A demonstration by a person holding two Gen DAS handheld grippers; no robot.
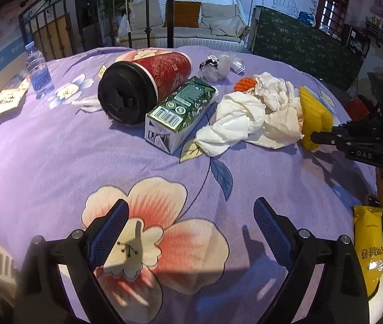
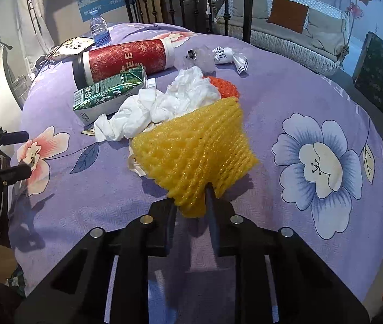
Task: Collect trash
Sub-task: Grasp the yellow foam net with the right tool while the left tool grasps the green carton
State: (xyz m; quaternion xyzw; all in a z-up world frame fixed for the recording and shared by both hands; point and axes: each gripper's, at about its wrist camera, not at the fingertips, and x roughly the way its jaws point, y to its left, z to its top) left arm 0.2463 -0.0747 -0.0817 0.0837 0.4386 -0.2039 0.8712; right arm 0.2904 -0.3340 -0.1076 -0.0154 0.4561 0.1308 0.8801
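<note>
Looking along our left gripper (image 1: pixel 191 232), we see its jaws spread wide over the purple floral cloth (image 1: pixel 56 162), gripping nothing. From the right wrist, our right gripper (image 2: pixel 191 202) is clenched on the yellow foam net (image 2: pixel 196 145), beside crumpled tissues (image 2: pixel 148 108).

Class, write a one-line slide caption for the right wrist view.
Right gripper shut on a yellow foam net sleeve, beside crumpled white tissue on a purple floral tablecloth.
</note>
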